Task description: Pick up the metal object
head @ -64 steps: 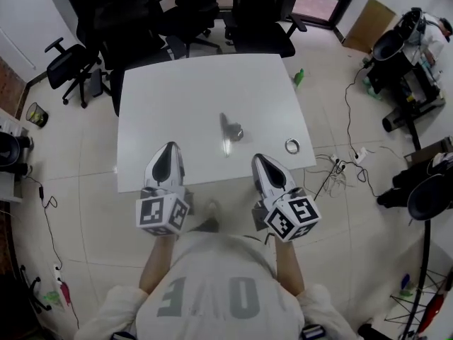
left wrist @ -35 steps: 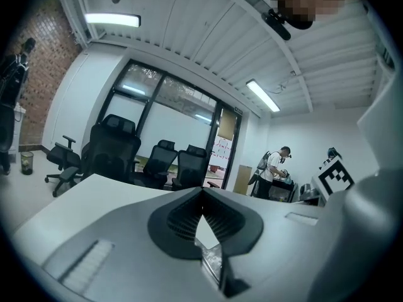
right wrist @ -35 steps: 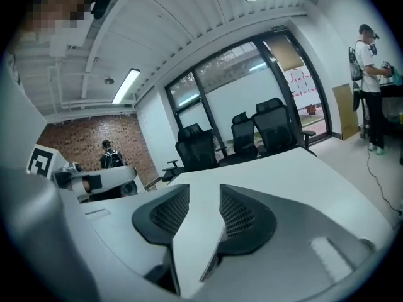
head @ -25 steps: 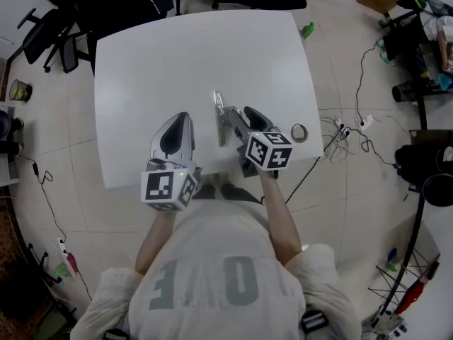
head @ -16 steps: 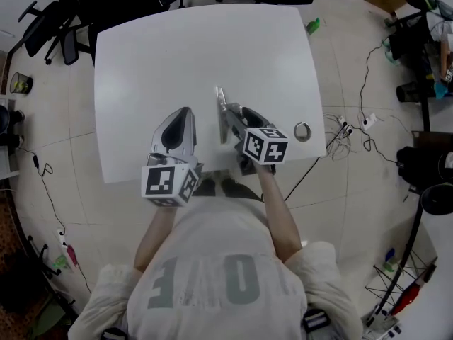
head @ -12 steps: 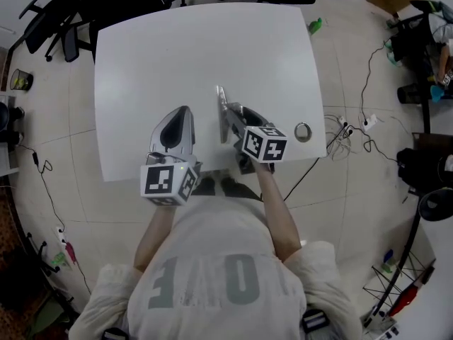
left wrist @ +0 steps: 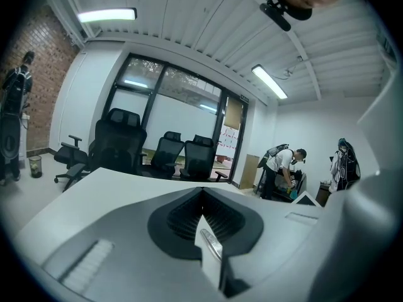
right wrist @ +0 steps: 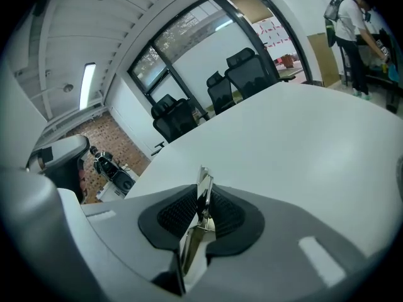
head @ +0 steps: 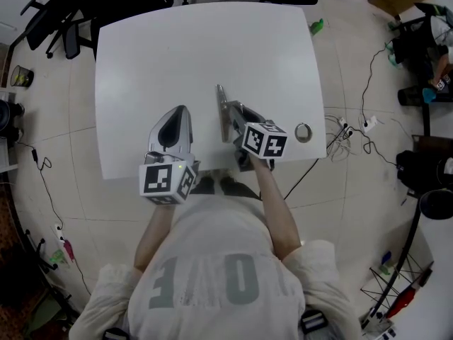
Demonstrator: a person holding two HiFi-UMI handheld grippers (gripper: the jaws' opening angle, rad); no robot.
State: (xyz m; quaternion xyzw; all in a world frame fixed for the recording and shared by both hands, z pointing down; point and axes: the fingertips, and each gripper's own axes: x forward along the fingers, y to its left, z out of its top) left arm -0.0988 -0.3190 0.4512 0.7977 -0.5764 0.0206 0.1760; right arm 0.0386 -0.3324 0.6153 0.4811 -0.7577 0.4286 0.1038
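Metal glints between the pads of the right tool. Its jaws have just been closing and now pinch the metal object, a thin bright piece. It stands on edge in the grasp, its tip poking past the far end of the pads. In the head view the object sits toward the near middle of the white desk, just right of the left tool. Its far end shows beyond the right tool. The left tool hovers over the near part of the desk, clenched on nothing, pads meeting at the tips.

One container is in sight, a small bin on the floor at the far left (something yellowish sits in it, too small to name).

Only the head view shows a small ring lying near the right edge of the desk, well apart from the object. The two tool views show what it does not: a glass wall behind black office chairs past the far side of the desk, and a ceiling light.
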